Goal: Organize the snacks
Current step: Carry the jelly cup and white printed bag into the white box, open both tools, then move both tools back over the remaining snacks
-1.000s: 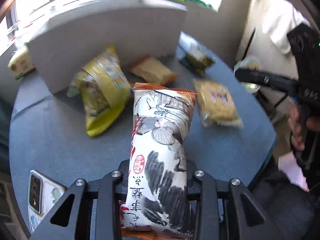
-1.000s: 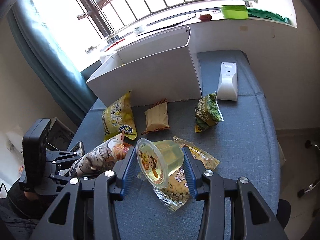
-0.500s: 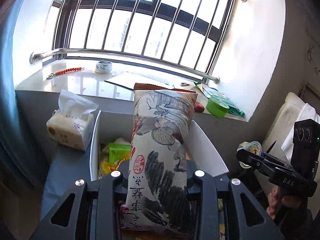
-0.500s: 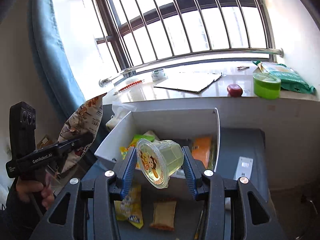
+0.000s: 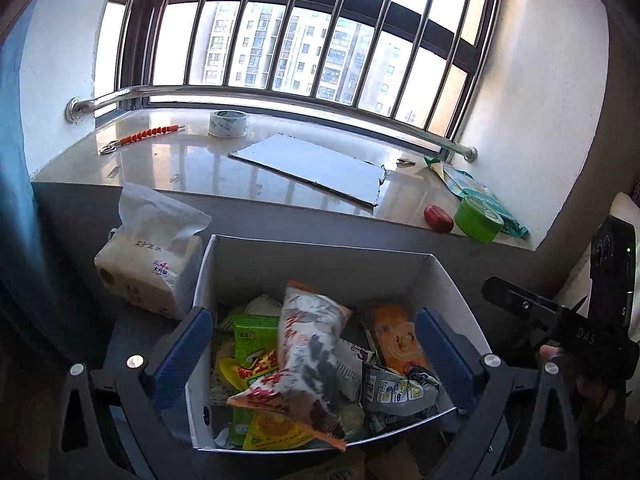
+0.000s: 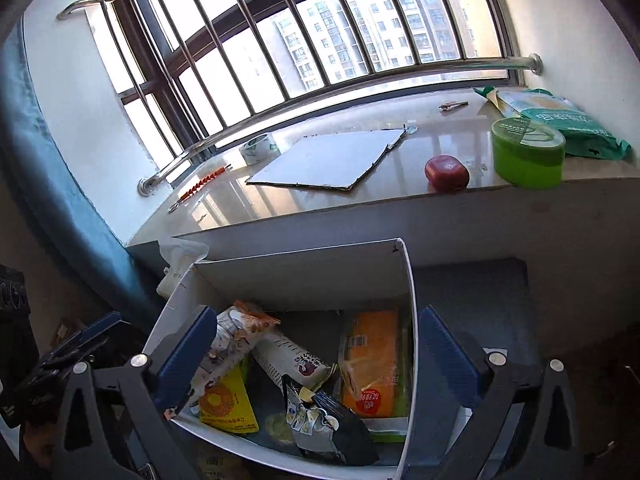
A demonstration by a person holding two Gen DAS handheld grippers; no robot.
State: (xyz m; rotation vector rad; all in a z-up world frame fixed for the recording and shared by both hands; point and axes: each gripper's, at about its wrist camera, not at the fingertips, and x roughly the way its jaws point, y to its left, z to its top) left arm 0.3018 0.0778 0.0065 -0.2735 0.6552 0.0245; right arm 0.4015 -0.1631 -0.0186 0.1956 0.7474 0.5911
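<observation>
A white cardboard box [image 5: 320, 258] holds several snack packs. The long white pack with ink drawings [image 5: 310, 356] lies on top of them, also in the right wrist view [image 6: 230, 338]. My left gripper [image 5: 314, 364] is open and empty above the box. My right gripper [image 6: 316, 360] is open and empty above the same box [image 6: 304, 270]. An orange pack [image 6: 372, 364] and a grey crumpled pack [image 6: 316, 416] lie inside. A pale round thing [image 6: 278, 428] at the box bottom may be the jelly cup; I cannot tell. The right gripper shows at the left wrist view's right edge [image 5: 560, 320].
A tissue pack [image 5: 148, 256] stands left of the box. The windowsill behind holds a cardboard sheet [image 5: 312, 172], tape roll [image 5: 228, 123], red object [image 6: 446, 173], green tub [image 6: 528, 152] and green bag [image 6: 568, 122]. A blue curtain [image 6: 52, 200] hangs left.
Both grippers rose from the table to over the box and opened. The left let go of the white pack, now in the box. The right no longer holds the jelly cup.
</observation>
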